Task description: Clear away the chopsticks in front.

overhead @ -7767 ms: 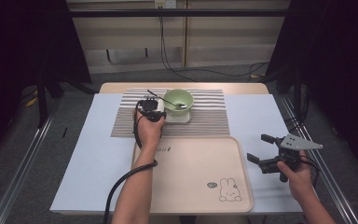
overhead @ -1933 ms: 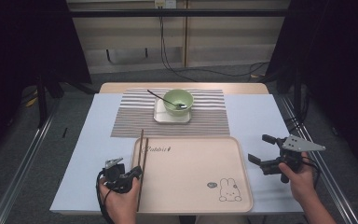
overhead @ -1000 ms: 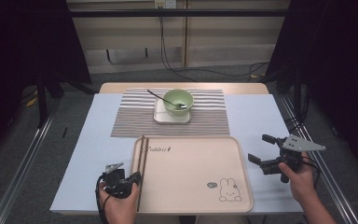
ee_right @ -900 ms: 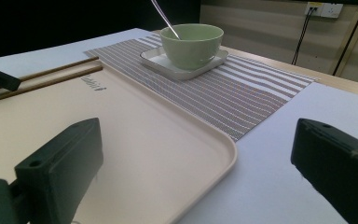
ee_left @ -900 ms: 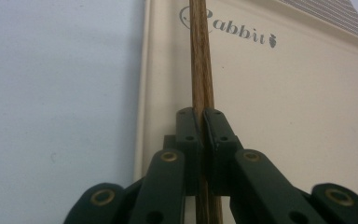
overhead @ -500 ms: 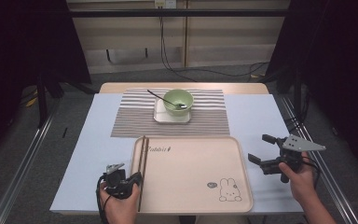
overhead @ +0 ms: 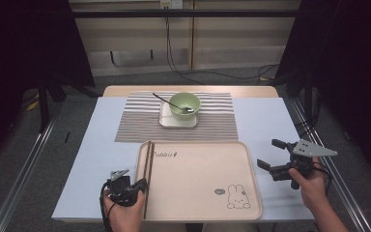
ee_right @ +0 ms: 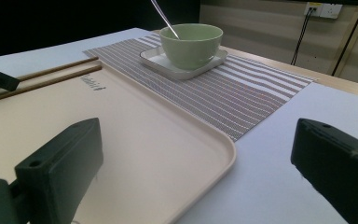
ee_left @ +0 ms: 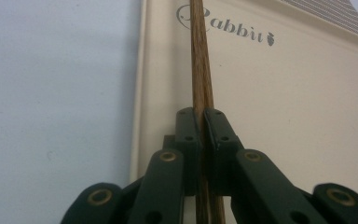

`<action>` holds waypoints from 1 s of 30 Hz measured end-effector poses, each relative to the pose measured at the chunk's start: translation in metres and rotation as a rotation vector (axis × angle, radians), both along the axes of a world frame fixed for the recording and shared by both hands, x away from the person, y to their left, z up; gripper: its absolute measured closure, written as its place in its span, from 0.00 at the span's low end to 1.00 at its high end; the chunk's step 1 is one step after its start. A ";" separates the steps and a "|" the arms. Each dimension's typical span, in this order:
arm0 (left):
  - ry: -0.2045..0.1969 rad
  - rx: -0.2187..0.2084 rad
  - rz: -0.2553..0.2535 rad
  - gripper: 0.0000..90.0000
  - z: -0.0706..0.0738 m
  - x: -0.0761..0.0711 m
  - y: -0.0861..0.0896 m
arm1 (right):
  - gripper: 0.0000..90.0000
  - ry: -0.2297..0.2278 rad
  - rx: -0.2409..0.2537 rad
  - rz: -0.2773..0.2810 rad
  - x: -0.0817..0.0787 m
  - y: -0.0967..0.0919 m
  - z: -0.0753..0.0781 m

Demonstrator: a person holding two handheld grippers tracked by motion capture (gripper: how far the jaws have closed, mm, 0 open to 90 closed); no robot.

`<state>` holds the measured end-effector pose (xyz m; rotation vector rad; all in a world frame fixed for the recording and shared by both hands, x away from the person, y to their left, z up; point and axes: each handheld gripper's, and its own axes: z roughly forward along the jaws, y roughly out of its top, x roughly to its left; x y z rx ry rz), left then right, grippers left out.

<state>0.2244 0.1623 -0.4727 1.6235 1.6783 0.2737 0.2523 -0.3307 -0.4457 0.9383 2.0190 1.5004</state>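
Chopsticks [overhead: 147, 166] lie along the left edge of the beige tray [overhead: 207, 212], the pair clamped near its end by the left hand-held gripper [ee_left: 200, 128], whose jaws are pinched narrow on the wood. Whether the sticks rest fully on the tray or hover just above it is hard to tell. Letting go seems the step left. The right hand-held gripper [overhead: 276, 157] waits wide and empty beside the tray. The green bowl [overhead: 184, 104], spoon [overhead: 169, 102] and saucer [overhead: 178, 121] stand on the striped mat [overhead: 135, 125].
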 end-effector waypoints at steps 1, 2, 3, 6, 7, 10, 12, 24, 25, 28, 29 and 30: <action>0.000 0.000 0.000 0.93 0.000 0.000 0.000 | 0.02 0.000 0.000 0.000 0.000 0.000 0.000; -0.003 -0.002 0.003 0.93 0.000 0.000 0.000 | 0.02 0.001 -0.001 -0.002 0.000 0.000 0.000; -0.002 0.003 -0.003 0.92 0.000 0.000 0.000 | 0.02 0.000 0.002 -0.006 0.000 0.000 0.000; -0.001 0.007 0.000 0.94 0.000 0.000 0.000 | 0.02 0.000 -0.001 -0.001 0.000 0.000 0.000; -0.001 0.007 0.000 0.94 0.000 0.000 0.000 | 0.02 -0.001 0.001 -0.002 0.000 0.000 0.000; -0.004 0.011 -0.007 0.93 0.000 0.000 0.000 | 0.02 0.001 0.000 -0.002 0.000 0.000 0.000; -0.007 0.012 -0.005 0.92 0.001 0.000 -0.001 | 0.02 0.000 0.000 -0.005 0.000 0.000 0.000; -0.070 0.020 -0.033 0.73 0.011 0.010 -0.002 | 0.02 0.001 -0.004 0.000 0.000 0.000 0.000; -0.070 0.020 -0.033 0.72 0.011 0.010 -0.002 | 0.02 0.001 -0.004 0.000 0.000 0.000 0.000; -0.092 0.013 -0.048 0.62 0.016 0.020 -0.004 | 0.02 0.004 -0.006 -0.001 0.000 0.001 -0.001; -0.097 0.018 -0.053 0.60 0.018 0.022 -0.004 | 0.02 0.003 -0.006 -0.002 0.000 0.001 -0.001; -0.105 0.017 -0.057 0.58 0.020 0.025 -0.004 | 0.02 0.005 -0.008 -0.001 0.000 0.001 -0.001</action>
